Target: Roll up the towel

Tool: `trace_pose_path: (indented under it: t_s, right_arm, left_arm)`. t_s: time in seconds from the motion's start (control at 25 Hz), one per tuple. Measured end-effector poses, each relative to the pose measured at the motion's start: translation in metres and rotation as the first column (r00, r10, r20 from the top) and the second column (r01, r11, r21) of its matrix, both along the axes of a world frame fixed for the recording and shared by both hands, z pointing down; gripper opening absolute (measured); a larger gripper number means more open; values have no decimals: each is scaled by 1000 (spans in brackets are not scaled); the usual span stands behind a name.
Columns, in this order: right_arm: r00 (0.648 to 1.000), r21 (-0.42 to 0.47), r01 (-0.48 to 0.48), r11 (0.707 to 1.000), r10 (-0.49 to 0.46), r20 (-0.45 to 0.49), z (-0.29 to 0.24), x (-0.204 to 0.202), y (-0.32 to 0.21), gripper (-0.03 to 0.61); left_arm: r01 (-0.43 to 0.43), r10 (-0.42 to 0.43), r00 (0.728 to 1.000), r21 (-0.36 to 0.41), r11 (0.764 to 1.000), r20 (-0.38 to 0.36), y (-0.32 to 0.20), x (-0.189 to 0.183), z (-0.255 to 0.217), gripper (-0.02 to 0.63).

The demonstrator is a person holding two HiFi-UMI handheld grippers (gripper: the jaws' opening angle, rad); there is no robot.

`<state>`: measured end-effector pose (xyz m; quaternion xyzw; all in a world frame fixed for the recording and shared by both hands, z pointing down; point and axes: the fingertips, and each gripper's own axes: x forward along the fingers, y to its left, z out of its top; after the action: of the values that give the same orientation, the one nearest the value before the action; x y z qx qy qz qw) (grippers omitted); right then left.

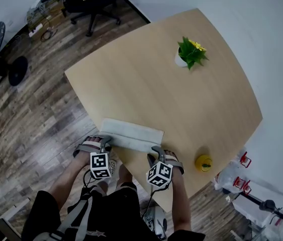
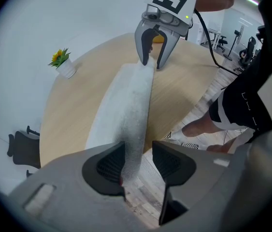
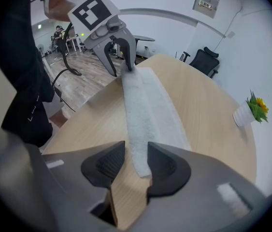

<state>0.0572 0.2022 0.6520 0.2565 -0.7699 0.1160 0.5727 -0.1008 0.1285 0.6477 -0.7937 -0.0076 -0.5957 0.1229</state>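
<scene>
While both tools are pointing steeply down, the left gripper (image 2: 138,147) is standing with its jaws apart, the towel (image 1: 131,133) lying against one pad only; the right gripper (image 3: 136,146) is likewise gaping around the other end, not pinching. The towel is lying as a long strip along the near edge of the table (image 1: 181,104); the grip for the first turn seems to be forming, and the next move is calling for both to close evenly, then roll away. A potted plant (image 1: 189,53) and a yellow object (image 1: 203,162) are sitting well apart, blocking nothing.
</scene>
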Motion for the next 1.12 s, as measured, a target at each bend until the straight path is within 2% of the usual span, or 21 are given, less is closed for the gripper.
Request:
trace_pose_path:
  t_s: [0.48, 0.56, 0.6, 0.64, 0.96, 1.12]
  right_arm:
    - [1000, 20, 0, 1000, 0, 2, 6, 3, -9, 122]
    - [1000, 21, 0, 1000, 0, 6, 6, 3, -9, 120]
    - [1000, 21, -1, 1000, 0, 7, 6, 3, -9, 120]
    - [1000, 22, -1, 1000, 1, 8, 5, 3, -9, 119]
    - [1000, 31, 3, 999, -3, 6, 6, 3, -9, 113]
    - [1000, 37, 1, 999, -1, -4, 6, 4, -10, 91]
  left_arm:
    - [8, -7, 1000, -56, 998, 11, 2, 2, 9, 187]
    - [13, -13, 1000, -28, 1000, 8, -4, 2, 6, 183]
    - [19, -19, 1000, -9, 1000, 2, -7, 3, 4, 156]
    - [25, -25, 1000, 4, 1000, -4, -10, 3, 3, 99]
    - [4, -4, 999, 22, 1000, 35, -12, 3, 6, 100]
    - [-3, 1, 999, 39, 999, 40, -10, 3, 5, 76]
